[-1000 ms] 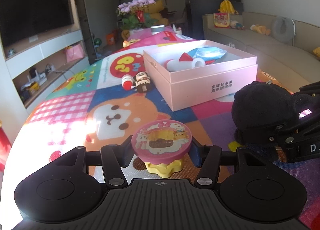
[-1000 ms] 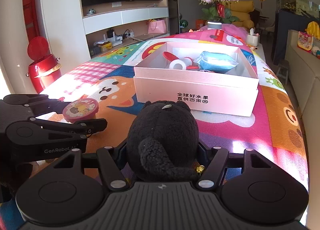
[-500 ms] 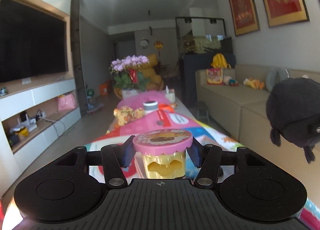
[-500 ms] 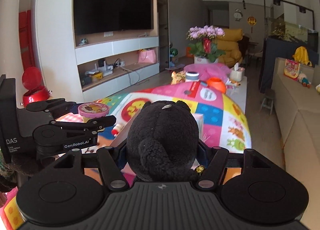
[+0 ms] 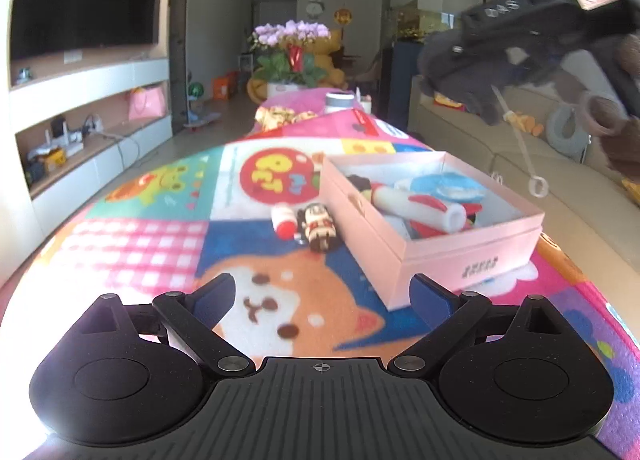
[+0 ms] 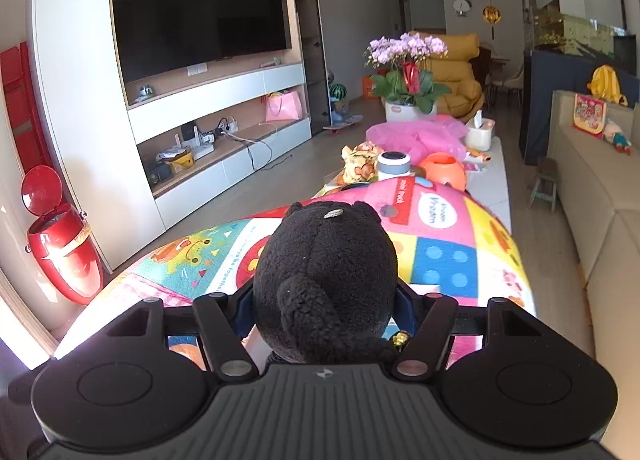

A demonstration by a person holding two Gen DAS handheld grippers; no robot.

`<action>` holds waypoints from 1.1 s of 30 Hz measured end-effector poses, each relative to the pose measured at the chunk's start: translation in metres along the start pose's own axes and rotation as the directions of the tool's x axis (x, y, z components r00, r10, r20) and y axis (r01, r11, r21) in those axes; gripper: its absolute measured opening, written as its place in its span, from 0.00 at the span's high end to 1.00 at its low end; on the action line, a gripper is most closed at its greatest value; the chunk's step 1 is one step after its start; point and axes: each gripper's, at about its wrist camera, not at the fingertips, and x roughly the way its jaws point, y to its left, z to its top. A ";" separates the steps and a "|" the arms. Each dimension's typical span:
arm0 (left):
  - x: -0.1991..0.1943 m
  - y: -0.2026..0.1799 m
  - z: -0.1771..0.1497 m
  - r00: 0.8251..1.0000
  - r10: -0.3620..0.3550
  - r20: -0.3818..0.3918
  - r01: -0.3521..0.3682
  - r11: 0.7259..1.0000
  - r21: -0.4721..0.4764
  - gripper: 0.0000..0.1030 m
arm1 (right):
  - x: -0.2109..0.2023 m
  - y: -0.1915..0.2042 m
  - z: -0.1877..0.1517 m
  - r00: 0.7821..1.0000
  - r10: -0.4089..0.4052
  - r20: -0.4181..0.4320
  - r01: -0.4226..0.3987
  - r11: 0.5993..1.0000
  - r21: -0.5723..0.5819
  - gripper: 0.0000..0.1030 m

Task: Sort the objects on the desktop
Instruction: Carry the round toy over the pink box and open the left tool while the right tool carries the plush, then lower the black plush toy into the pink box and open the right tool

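Plush first: your right gripper [image 6: 326, 310] is clamped on the black plush toy [image 6: 326, 280], fingers pressed into its sides low on the body, so the soft bulk stands up ahead of the camera and hides whatever lies directly beneath; a small metal loop shows on top of its head, and in the left wrist view a cord with a ring hangs below it, which I judge could snag on a box edge as you lower it; in that same view the toy [image 5: 464, 72] rides high up and to the right of your left tool, above the far side of the pink box [image 5: 472, 256].

Your left gripper [image 5: 320, 300] is spread wide with nothing between its blue pads; it hovers over the cartoon play mat [image 5: 280, 300], the box just ahead and to its right; I judge it is parked low and clear so the loaded tool has the box to itself.

Ahead of the left tool, touching the box's left wall or nearly so, a small figurine [image 5: 318, 226] and a white-and-red tube [image 5: 282, 222] lie on the mat, not yet sorted; the box already holds a white roll [image 5: 420, 206] and a blue packet [image 5: 444, 186].

Writing: dark characters on the box front are too blurred to read; beyond the plush the mat shows words that look like "mini mat"; I would not swear to them.
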 end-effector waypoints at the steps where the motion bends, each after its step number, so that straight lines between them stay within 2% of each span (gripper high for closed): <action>1: -0.002 0.000 -0.008 1.000 -0.009 -0.008 0.009 1.000 -0.012 0.04 | 0.016 0.004 0.002 1.000 0.014 -0.015 -0.014 1.000 0.015 0.37; 6: -0.002 0.001 -0.039 0.998 -0.033 -0.045 0.031 0.998 -0.051 0.03 | 0.091 0.012 -0.006 0.990 0.079 -0.115 -0.063 0.989 0.136 0.37; 9: 0.002 0.007 -0.042 0.997 -0.042 -0.058 0.037 0.994 -0.098 0.03 | 0.127 0.011 -0.024 0.972 0.078 -0.223 -0.041 0.985 0.168 0.37; 11: 0.001 0.011 -0.042 0.998 -0.051 -0.046 0.045 0.992 -0.120 0.03 | 0.137 0.007 -0.039 0.957 0.043 -0.288 -0.004 0.991 0.135 0.37; 13: 0.002 0.011 -0.043 0.998 -0.054 -0.045 0.048 0.992 -0.121 0.03 | 0.129 0.008 -0.048 0.958 -0.010 -0.286 0.019 0.999 0.030 0.38; 15: 0.002 0.008 -0.042 0.998 -0.059 -0.038 0.055 0.993 -0.104 0.03 | 0.120 0.006 -0.050 0.959 -0.098 -0.267 0.084 0.994 -0.065 0.39; 18: 0.001 0.006 -0.043 0.998 -0.061 -0.032 0.058 0.994 -0.096 0.03 | 0.111 -0.002 -0.044 0.955 -0.133 -0.265 0.118 0.990 -0.074 0.40; 20: 0.001 0.007 -0.043 0.998 -0.060 -0.034 0.056 0.993 -0.102 0.02 | 0.100 -0.003 -0.033 0.968 -0.099 -0.232 0.094 0.995 -0.035 0.40; 22: 0.001 0.007 -0.043 0.998 -0.054 -0.035 0.050 0.993 -0.105 0.02 | 0.087 0.001 -0.021 0.984 -0.033 -0.177 0.036 0.999 0.014 0.40; 26: 0.001 0.007 -0.043 0.998 -0.049 -0.031 0.045 0.994 -0.103 0.02 | 0.067 0.018 -0.001 0.993 0.068 -0.096 -0.061 0.995 0.078 0.40; 28: 0.001 0.007 -0.043 0.998 -0.046 -0.030 0.043 0.993 -0.106 0.02 | 0.066 0.028 -0.002 0.992 0.072 -0.102 -0.066 0.996 0.060 0.39; 31: 0.000 0.007 -0.043 0.999 -0.046 -0.027 0.043 0.993 -0.107 0.01 | 0.079 0.037 -0.016 0.980 0.048 -0.193 -0.044 0.999 0.024 0.30; 33: 0.001 0.008 -0.043 0.998 -0.048 -0.029 0.044 0.993 -0.109 0.01 | 0.082 0.039 -0.025 0.976 0.008 -0.216 -0.009 1.000 -0.003 0.29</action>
